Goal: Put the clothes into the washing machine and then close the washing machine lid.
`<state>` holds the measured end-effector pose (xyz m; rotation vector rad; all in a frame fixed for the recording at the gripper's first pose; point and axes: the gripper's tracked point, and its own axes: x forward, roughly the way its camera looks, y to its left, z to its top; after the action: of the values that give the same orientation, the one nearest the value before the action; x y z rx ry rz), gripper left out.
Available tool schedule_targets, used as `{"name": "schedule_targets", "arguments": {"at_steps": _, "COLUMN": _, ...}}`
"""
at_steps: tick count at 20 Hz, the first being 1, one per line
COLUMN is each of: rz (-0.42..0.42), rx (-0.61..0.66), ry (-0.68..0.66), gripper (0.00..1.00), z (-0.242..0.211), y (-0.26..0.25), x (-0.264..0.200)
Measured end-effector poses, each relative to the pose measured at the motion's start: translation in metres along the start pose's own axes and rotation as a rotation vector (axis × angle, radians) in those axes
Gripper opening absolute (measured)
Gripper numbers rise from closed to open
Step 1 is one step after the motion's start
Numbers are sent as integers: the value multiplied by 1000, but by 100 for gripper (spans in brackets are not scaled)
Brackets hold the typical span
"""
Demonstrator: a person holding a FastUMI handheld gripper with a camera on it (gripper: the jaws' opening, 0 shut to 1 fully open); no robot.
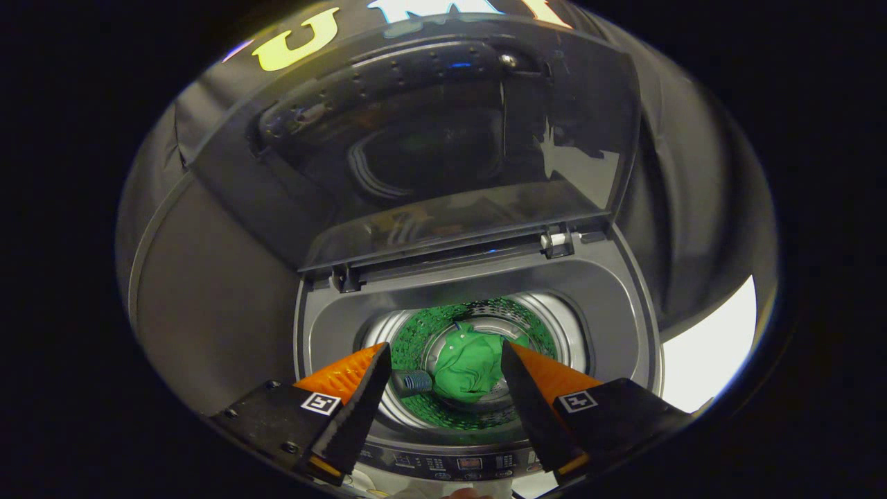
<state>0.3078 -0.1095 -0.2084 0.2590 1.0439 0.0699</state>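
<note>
A top-loading washing machine (617,312) stands below me with its dark glass lid (429,145) raised upright on its rear hinges. A green garment (468,367) lies at the bottom of the steel drum (554,326). My gripper (443,409) hovers above the drum opening, open, with nothing between its fingers. The garment shows in the gap between the two fingers, well below them.
The machine's control panel (457,463) runs along the front edge, under the fingers. A small ribbed blue-grey part (414,381) sits inside the drum beside the garment. Dark cloth booth walls surround the machine, and a bright white area (714,353) lies to its right.
</note>
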Motion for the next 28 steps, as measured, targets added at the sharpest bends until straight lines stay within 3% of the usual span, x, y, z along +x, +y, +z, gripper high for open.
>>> {"name": "schedule_targets", "arguments": {"at_steps": 9, "rz": 21, "rx": -91, "ry": -172, "gripper": 98, "z": 54, "y": 34, "x": -84}}
{"name": "schedule_targets", "arguments": {"at_steps": 21, "rz": 40, "rx": -117, "ry": -381, "gripper": 98, "z": 149, "y": 66, "x": -180}}
{"name": "schedule_targets", "arguments": {"at_steps": 28, "rz": 45, "rx": -114, "ry": -449, "gripper": 98, "z": 210, "y": 79, "x": -204}}
